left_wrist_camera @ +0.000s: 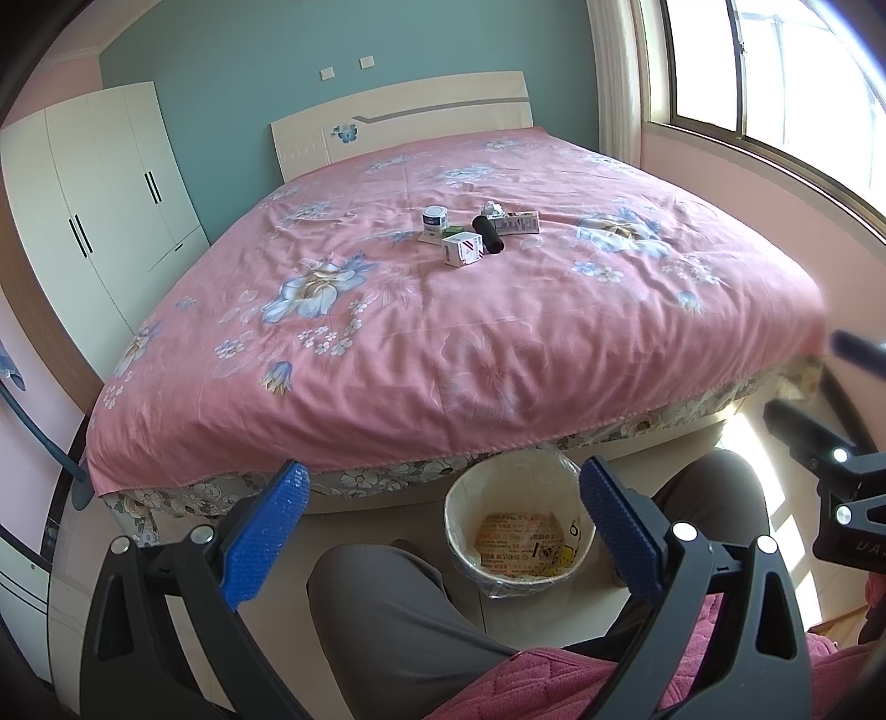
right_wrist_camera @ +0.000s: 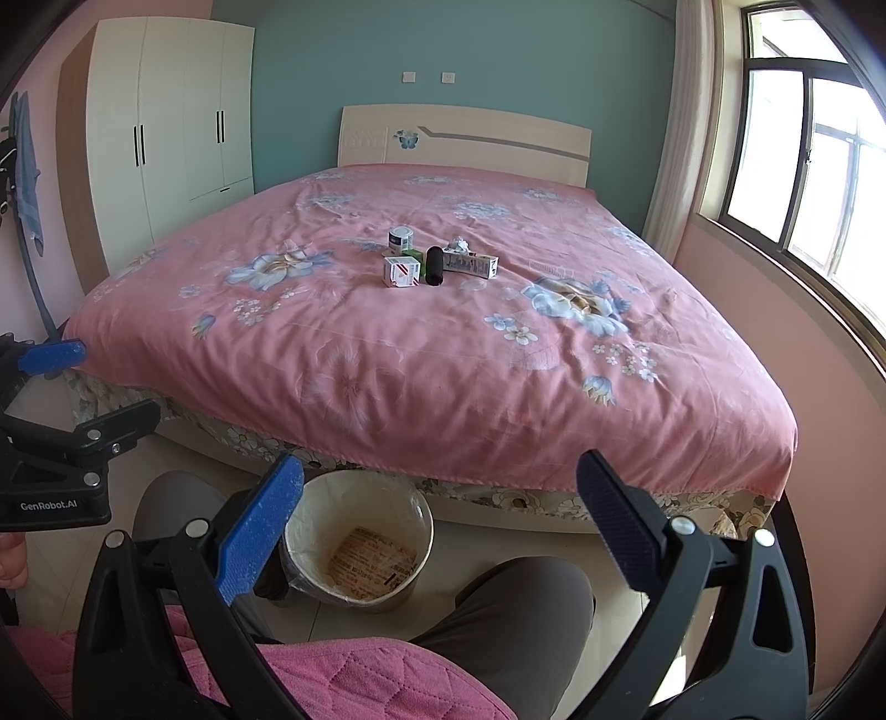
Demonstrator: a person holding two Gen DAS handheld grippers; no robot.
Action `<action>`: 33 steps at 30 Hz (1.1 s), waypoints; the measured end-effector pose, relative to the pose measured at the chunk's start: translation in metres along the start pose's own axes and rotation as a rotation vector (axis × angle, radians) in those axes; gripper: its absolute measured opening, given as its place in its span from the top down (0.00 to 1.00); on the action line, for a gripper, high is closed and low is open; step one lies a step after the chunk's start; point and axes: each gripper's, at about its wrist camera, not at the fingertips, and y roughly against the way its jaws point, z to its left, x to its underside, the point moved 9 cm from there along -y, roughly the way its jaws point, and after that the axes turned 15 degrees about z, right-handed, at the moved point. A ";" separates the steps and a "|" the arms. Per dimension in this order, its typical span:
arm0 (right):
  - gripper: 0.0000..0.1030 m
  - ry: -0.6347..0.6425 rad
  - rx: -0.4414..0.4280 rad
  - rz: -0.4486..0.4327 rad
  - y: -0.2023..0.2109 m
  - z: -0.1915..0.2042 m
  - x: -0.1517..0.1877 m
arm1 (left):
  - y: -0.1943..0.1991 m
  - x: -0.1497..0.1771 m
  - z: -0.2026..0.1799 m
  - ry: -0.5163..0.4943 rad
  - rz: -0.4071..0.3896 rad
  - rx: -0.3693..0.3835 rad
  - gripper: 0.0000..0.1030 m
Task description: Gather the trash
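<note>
Bedspread (right_wrist_camera: 432, 354) hides trash bin's (right_wrist_camera: 310, 498) rim.

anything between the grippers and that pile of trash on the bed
Nothing visible. Only bare pink bedspread lies between the open left gripper and right gripper and the trash pile. The bin sits below them.

I've got a pink bedspread (right_wrist_camera: 421, 354) with blue-and-cream flowers, a teal wall (right_wrist_camera: 443, 50), white wardrobe (right_wrist_camera: 166, 122), a cream bin (right_wrist_camera: 360, 548) showing red print inside, and blue pads (left_wrist_camera: 266, 531) on black gripper arms.
</note>
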 end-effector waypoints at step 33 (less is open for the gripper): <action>0.06 0.005 -0.008 -0.007 -0.051 -0.030 -0.067 | -0.070 -0.055 0.008 0.047 0.114 0.034 0.04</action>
